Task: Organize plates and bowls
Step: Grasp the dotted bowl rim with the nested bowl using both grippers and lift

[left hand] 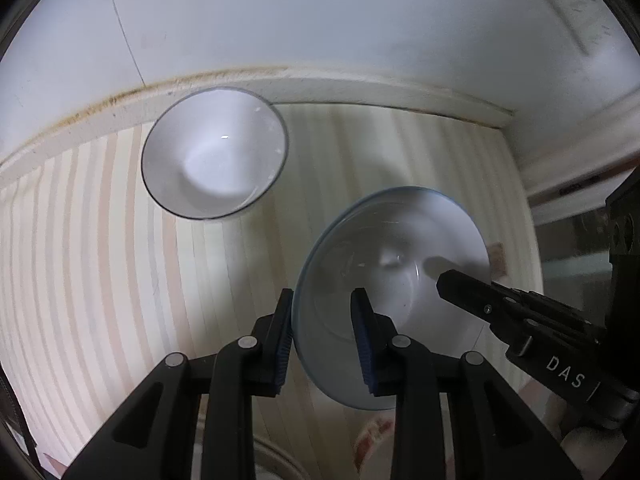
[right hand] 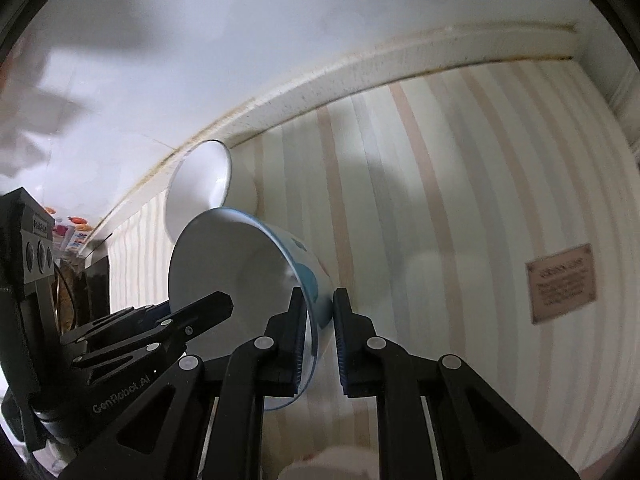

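Observation:
A blue-rimmed white bowl [left hand: 400, 264] is held between both grippers above the striped shelf liner [left hand: 100, 260]. My left gripper [left hand: 322, 312] straddles its near rim, jaws on either side of the wall. My right gripper [right hand: 318, 312] is shut on the opposite rim; the same bowl [right hand: 240, 256] shows blue patterning outside. A second white bowl with a dark rim [left hand: 216, 152] rests on the liner near the back ledge, also seen in the right wrist view [right hand: 200, 184]. The right gripper's finger [left hand: 472, 292] reaches into the held bowl.
A cream back ledge [left hand: 360, 88] and white wall border the striped surface. A side wall stands at right [left hand: 560, 120]. A small brown label [right hand: 562, 280] lies on the liner. Colourful packages [right hand: 72, 232] sit far left. A pale rim [left hand: 276, 460] shows below.

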A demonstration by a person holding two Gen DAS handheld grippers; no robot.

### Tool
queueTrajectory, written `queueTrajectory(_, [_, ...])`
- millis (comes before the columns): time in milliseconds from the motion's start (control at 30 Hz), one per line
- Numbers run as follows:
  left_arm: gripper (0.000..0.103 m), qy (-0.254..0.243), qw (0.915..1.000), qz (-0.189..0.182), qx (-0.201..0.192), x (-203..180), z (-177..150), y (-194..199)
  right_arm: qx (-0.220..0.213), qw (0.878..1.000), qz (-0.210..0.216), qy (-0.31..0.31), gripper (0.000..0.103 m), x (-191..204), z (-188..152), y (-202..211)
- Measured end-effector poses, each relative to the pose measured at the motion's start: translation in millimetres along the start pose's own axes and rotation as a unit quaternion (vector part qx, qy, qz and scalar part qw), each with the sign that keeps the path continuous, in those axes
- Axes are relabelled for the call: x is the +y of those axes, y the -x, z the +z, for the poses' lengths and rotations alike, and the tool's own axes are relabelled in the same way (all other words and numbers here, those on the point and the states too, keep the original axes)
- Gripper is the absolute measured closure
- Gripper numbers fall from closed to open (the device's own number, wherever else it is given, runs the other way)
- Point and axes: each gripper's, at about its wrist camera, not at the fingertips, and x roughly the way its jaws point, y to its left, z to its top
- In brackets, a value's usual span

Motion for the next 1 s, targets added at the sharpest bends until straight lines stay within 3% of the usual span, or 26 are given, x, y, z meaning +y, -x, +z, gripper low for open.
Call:
queueTrajectory(267, [0.077,-0.044,0.9988,-0.023,0.0,-31,-44,43,-0.022,1.0,-0.007,0.002,0.088,-2,-49,73])
queueTrajectory(500, [0.077,-0.07,0.9968,-0.031,0.024,-50,-81,40,-0.022,1.0,-0.01,-0.009,0.088,-12,-104,110])
queueTrajectory(767, [0.077,-0.085,0.9933,-0.019,0.075,-57,-108,7,0.012,0.999,-0.012,-0.04,0.088,-37,-151,102])
queueTrajectory(1000, [0.077,-0.093,0.9897,-0.01,0.108,-64,-119,-14,0.039,0.997,-0.016,-0.061,0.088,-55,-171,84])
